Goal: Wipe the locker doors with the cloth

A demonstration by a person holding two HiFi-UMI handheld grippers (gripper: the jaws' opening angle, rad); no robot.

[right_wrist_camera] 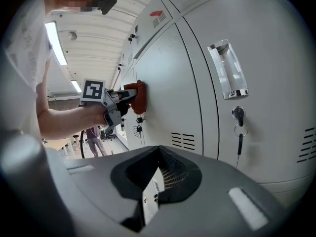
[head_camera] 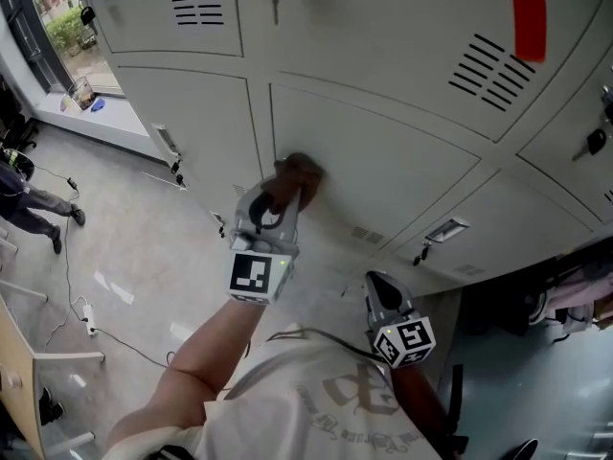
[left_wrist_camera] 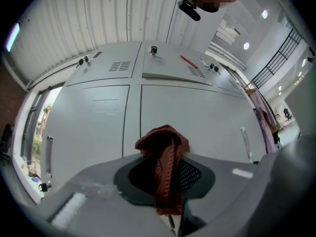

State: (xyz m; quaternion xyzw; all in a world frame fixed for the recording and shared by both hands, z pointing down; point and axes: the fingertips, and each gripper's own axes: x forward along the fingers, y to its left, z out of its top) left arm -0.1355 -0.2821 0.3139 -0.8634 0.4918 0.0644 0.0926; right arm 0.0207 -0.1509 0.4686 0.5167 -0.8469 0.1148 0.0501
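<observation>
Left gripper [head_camera: 287, 188]: jaws pinched on rust-red knitted cloth [head_camera: 305, 169]. Cloth pressed against mid-panel of pale grey metal locker door [head_camera: 402, 175]. Right gripper [head_camera: 381, 290]: jaws drawn together, nothing between them; held low beside person's torso, apart from doors. Ahead of it: clear recessed handle [right_wrist_camera: 227, 70], key hanging from lock [right_wrist_camera: 239, 132], 2 groups of vent slots [right_wrist_camera: 185, 141]. Red strip [head_camera: 527, 12] on upper door. Thin cable [head_camera: 67, 257] trails across floor.
</observation>
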